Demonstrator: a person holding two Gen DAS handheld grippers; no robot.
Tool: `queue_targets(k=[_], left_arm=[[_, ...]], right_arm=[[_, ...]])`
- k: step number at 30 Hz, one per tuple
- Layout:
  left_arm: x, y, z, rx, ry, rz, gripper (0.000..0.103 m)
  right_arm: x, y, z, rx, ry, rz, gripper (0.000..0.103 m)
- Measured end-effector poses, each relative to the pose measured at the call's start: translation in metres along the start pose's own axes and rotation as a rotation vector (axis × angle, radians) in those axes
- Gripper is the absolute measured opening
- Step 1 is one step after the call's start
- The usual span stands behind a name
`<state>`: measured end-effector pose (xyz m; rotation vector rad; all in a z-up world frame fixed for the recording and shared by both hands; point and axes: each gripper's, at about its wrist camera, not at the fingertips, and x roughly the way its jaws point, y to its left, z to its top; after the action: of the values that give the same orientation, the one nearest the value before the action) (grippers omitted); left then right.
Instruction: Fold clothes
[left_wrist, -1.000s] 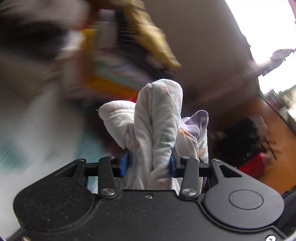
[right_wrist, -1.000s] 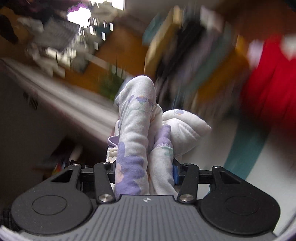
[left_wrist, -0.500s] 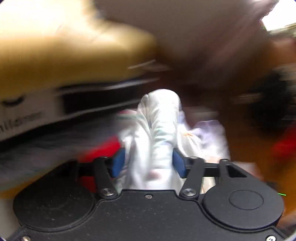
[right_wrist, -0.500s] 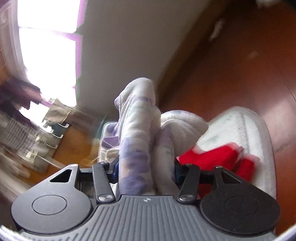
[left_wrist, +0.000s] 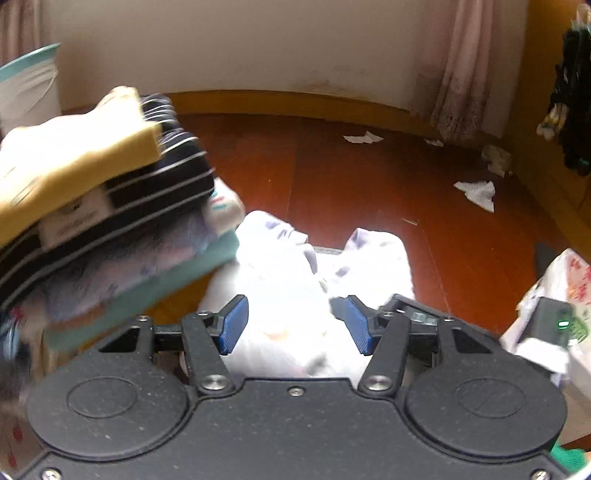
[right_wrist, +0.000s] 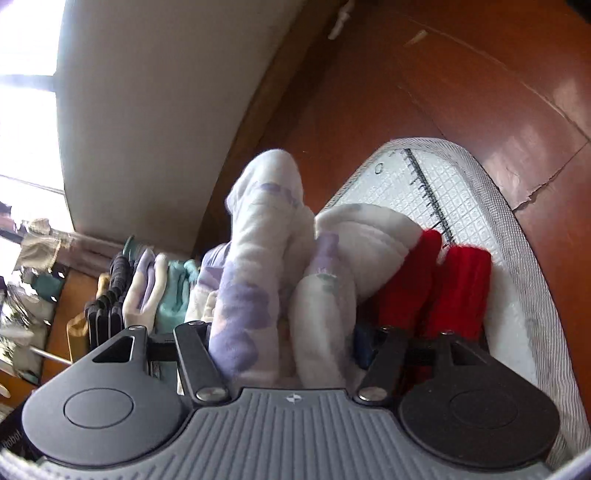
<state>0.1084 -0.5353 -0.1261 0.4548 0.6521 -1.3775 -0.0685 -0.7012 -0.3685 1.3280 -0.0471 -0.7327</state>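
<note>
Both grippers have swung round since a second ago, when each pinched a bunch of the white garment tight against a blurred room. Now the left gripper (left_wrist: 291, 325) stands with its blue pads (left_wrist: 232, 324) clearly apart; the garment (left_wrist: 295, 295) lies loose between them, and I cannot see either pad pressing it. It spills forward and lies beside a stack of folded clothes (left_wrist: 103, 221) on the left, over a brown floor (left_wrist: 369, 177) strewn with paper scraps (left_wrist: 476, 190).

The right gripper (right_wrist: 284, 343) is opening, with two rolled folds of the garment (right_wrist: 258, 258), white with purple flowers, between the fingers. Only a blue pad (right_wrist: 364, 347) on the right shows, a little off the cloth. Just right of the folds, a red cloth (right_wrist: 454, 288) lies on the ironing board (right_wrist: 517, 258).
</note>
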Motion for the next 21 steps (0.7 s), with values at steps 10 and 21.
queue_targets(k=[10, 21], left_arm=[[-0.186, -0.003, -0.051, 0.011, 0.049, 0.138, 0.059], [-0.431, -0.029, -0.159, -0.404, 0.004, 0.337, 0.069]], right_arm=[[-0.021, -0.007, -0.012, -0.535, 0.03, -0.172, 0.1], [-0.124, -0.047, -0.122, -1.115, 0.251, -0.087, 0.102]])
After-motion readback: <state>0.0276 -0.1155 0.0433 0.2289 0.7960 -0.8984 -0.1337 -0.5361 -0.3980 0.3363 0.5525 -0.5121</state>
